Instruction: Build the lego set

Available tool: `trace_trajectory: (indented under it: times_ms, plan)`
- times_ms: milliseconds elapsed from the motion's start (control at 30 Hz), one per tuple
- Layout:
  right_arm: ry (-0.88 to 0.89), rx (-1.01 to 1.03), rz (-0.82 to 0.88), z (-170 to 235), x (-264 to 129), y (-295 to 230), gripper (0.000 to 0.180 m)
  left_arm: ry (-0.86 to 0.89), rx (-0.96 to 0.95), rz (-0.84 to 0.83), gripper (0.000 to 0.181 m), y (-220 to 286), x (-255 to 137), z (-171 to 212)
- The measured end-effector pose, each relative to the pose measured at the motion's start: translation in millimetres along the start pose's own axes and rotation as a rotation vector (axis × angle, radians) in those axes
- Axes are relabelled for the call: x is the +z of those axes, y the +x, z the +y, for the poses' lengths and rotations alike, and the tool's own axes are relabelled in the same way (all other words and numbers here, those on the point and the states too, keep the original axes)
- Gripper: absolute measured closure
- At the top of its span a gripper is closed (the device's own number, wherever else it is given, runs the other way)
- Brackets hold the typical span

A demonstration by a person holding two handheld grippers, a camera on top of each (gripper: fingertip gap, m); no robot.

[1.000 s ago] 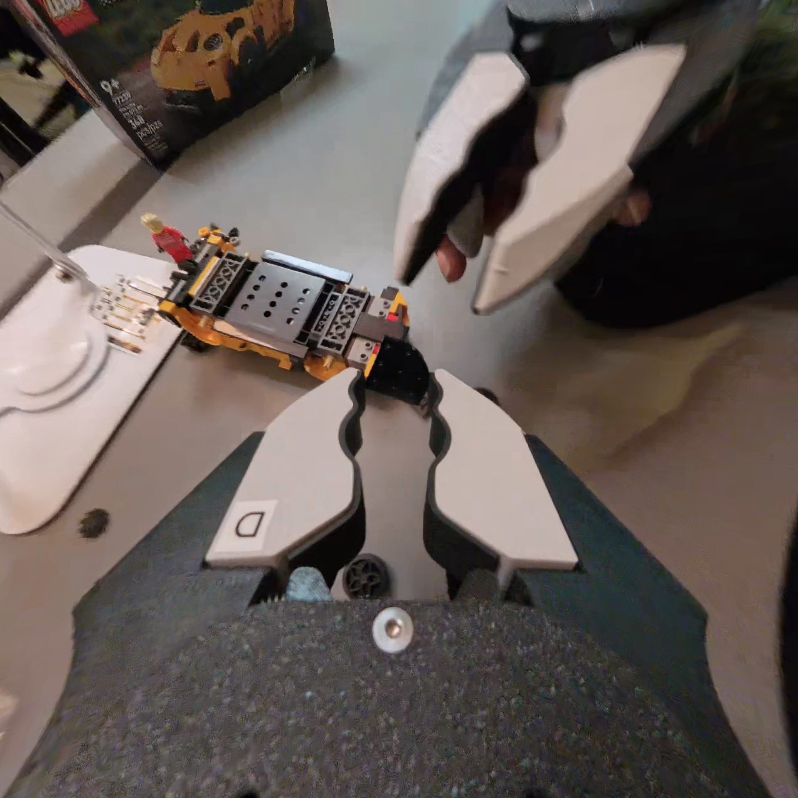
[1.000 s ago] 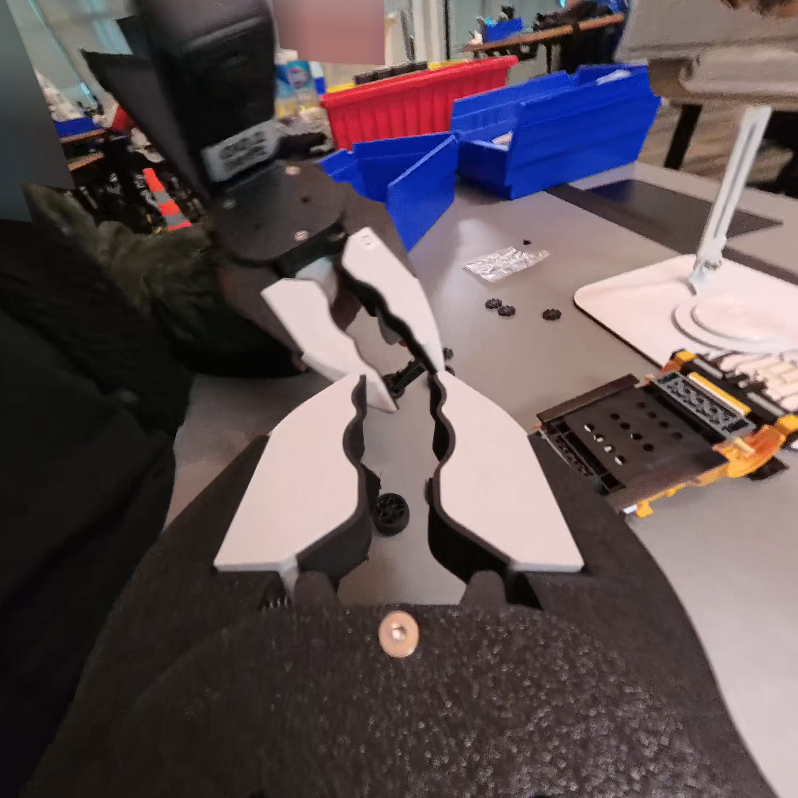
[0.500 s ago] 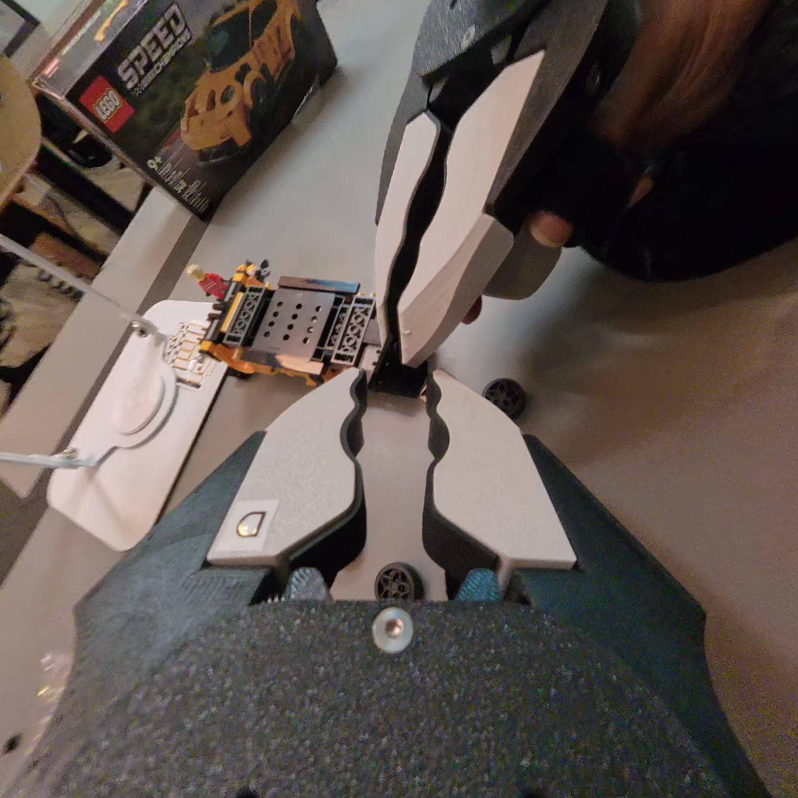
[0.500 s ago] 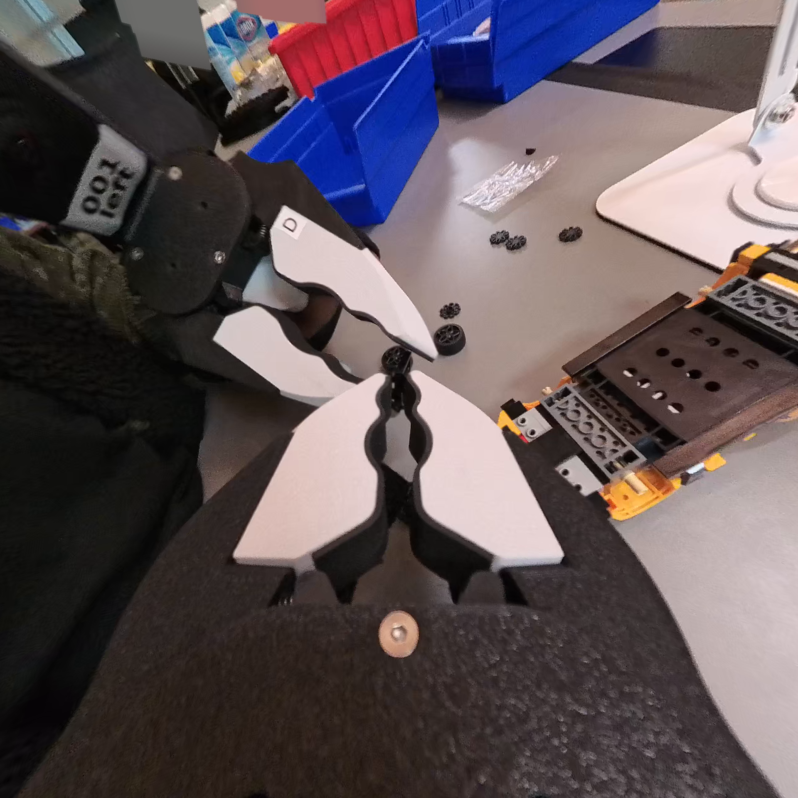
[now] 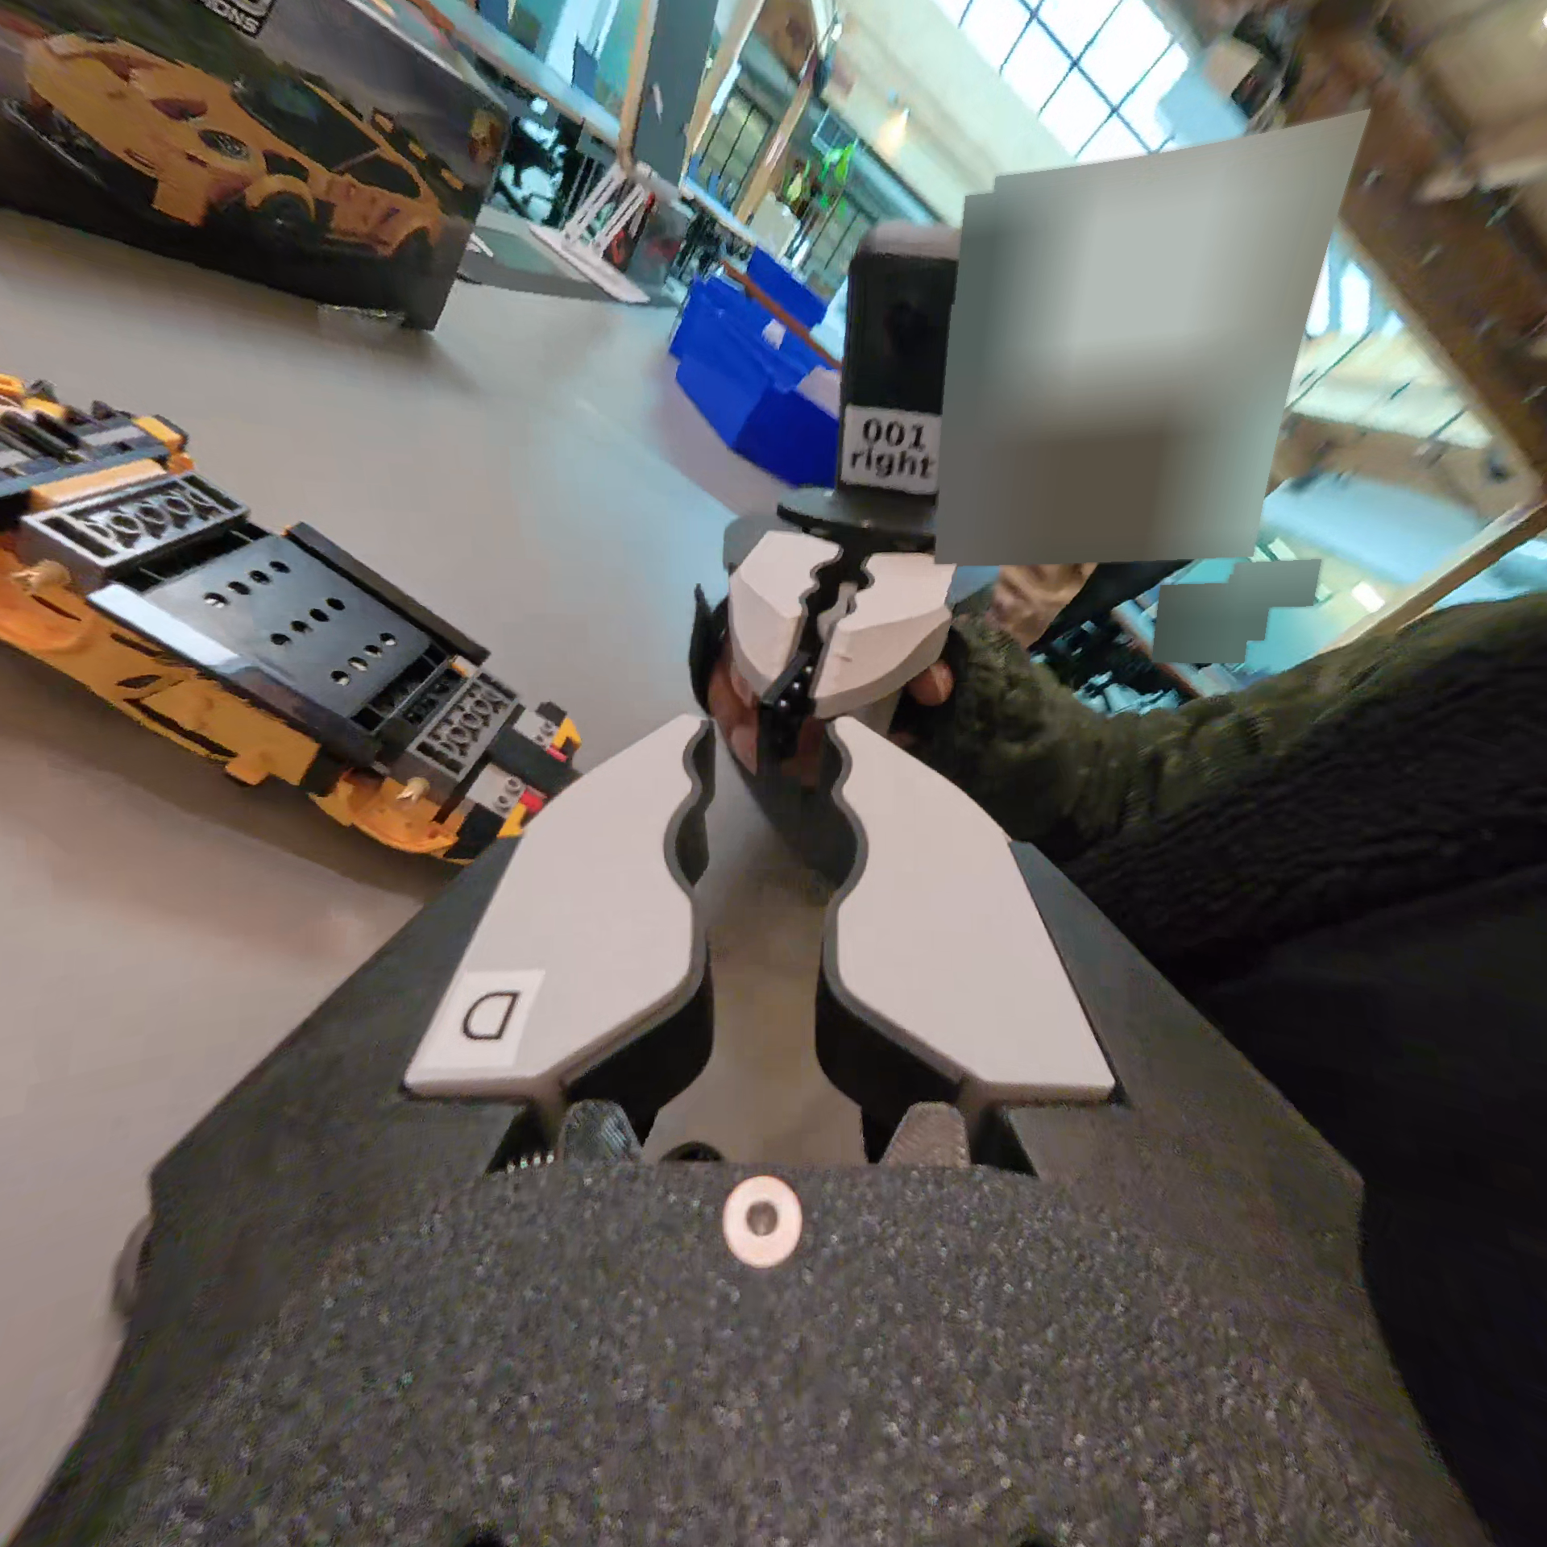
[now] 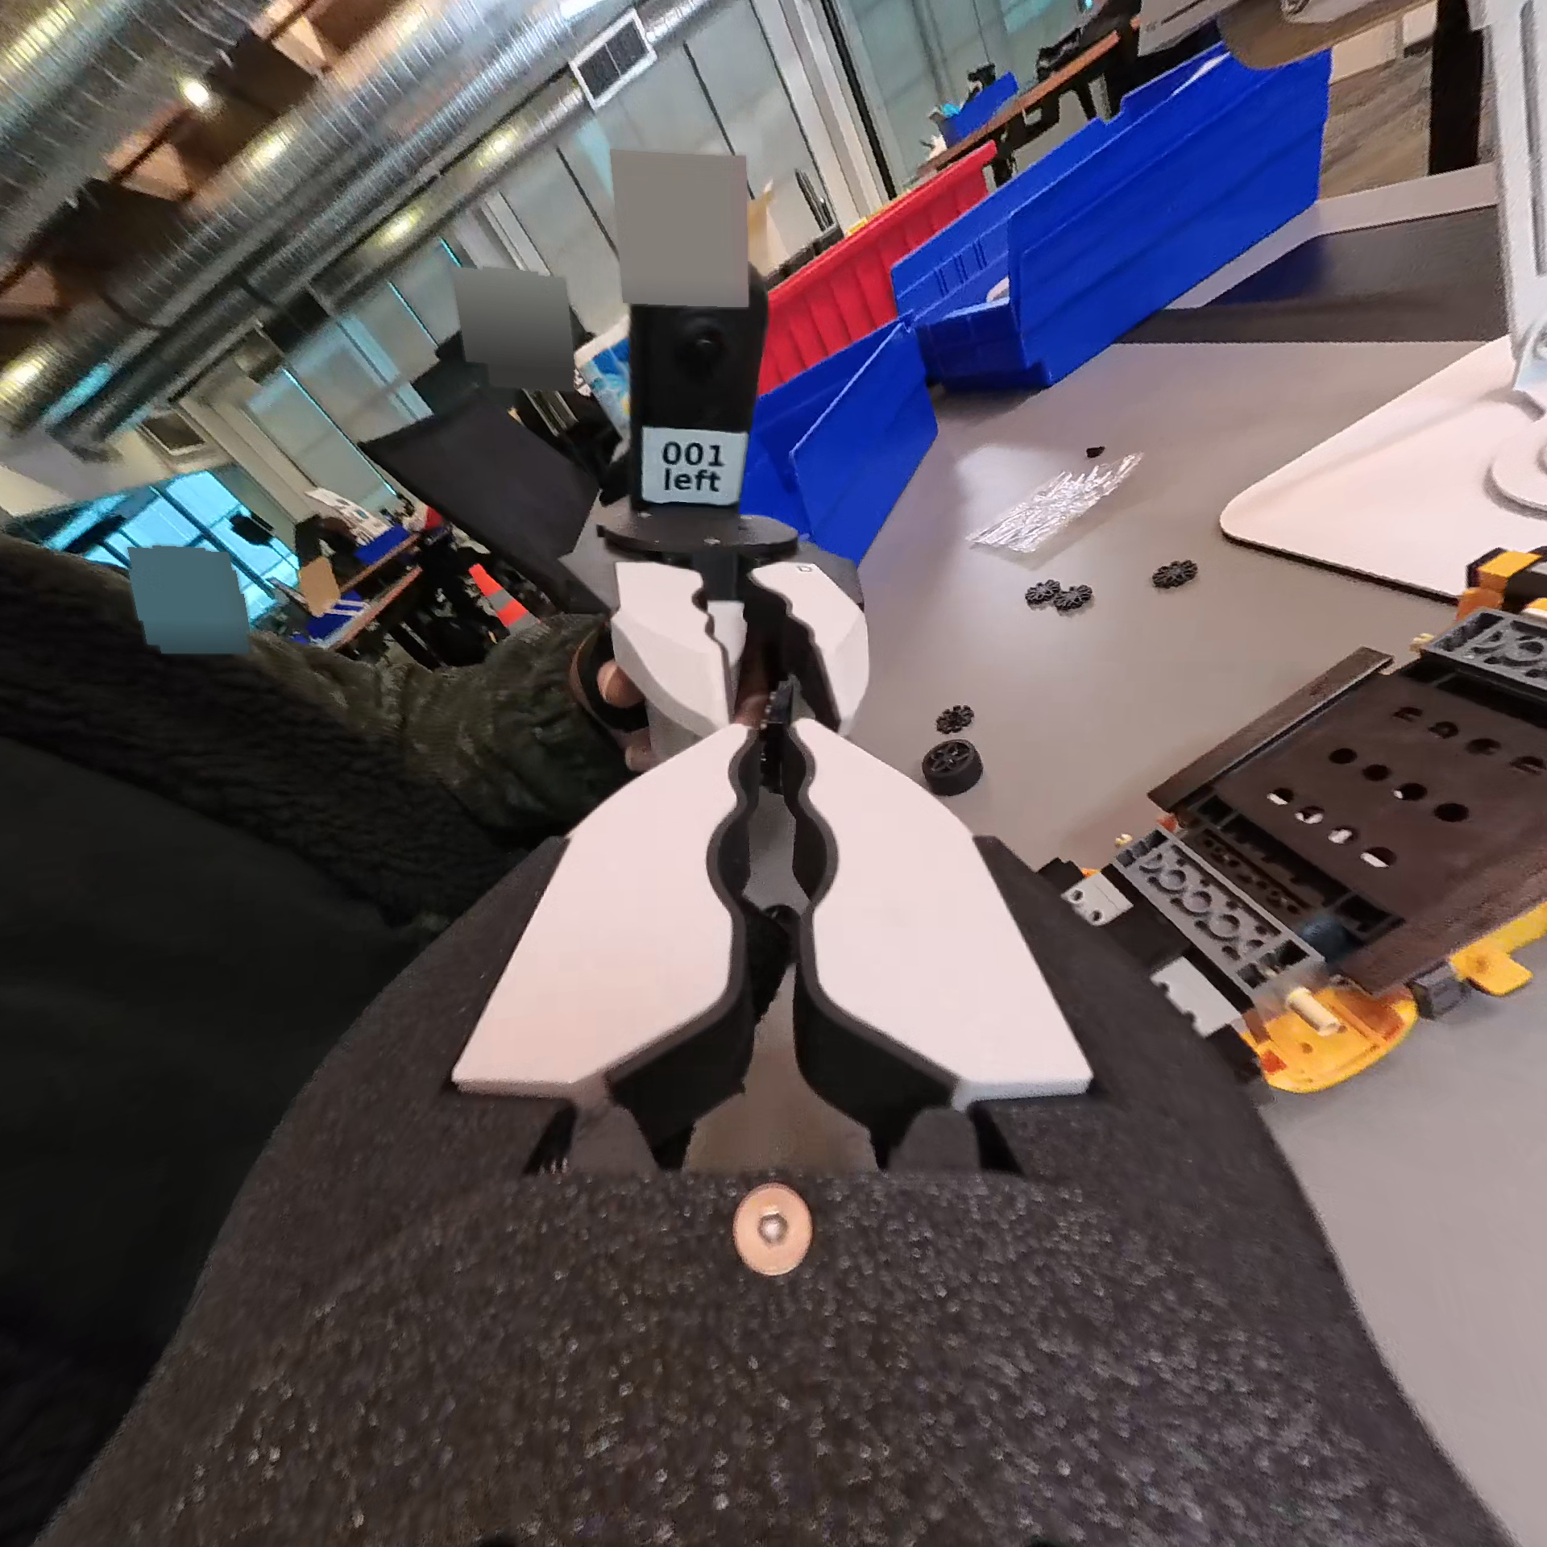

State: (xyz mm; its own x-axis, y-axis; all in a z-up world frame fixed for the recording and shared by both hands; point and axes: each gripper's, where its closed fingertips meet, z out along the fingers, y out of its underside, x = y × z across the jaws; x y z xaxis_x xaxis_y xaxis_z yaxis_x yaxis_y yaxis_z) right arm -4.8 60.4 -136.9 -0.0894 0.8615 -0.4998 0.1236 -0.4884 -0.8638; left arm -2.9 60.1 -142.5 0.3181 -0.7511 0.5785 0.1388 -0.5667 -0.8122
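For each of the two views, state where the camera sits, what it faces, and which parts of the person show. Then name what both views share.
Left wrist view: on the left hand-held gripper, facing the right hand-held gripper; sleeve visible.
Right wrist view: on the right one, facing the left; sleeve and hand visible.
Shared: the upturned lego car, the blue bins.

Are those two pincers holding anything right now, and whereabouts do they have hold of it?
The right gripper pinches a small black Lego piece at its fingertips, by one end. The left gripper faces it, jaws apart, holding nothing visible.
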Motion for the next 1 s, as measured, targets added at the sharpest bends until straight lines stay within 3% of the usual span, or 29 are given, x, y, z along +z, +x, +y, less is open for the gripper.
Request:
trace_trajectory:
  times_ms: [233,433,533,633,800,1000]
  plan:
    - [0.068,0.045,-0.037,-8.1,-2.9,-2.6,0.175,0.074,-0.128,0.086,0.178,2.5,-4.6,-9.2]
    - [0.098,0.078,-0.059,-12.0,-5.2,-3.8,0.175,0.06,-0.133,0.097,0.164,3.7,0.6,-5.2]
    - [0.089,0.084,-0.051,-11.7,-6.0,-1.9,0.176,0.044,-0.14,0.121,0.175,7.5,6.9,-3.1]
    - [0.081,0.086,-0.035,-11.9,-8.0,-1.3,0.175,0.043,-0.157,0.134,0.175,8.7,8.2,-4.5]
    - [0.012,-0.102,0.128,-10.1,-15.2,13.4,0.17,0.042,-0.23,0.113,0.176,1.2,8.4,-2.2]
    - [-0.201,-0.498,0.329,2.9,-27.2,25.4,0.151,0.022,-0.257,-0.003,0.176,-15.7,7.4,1.9]
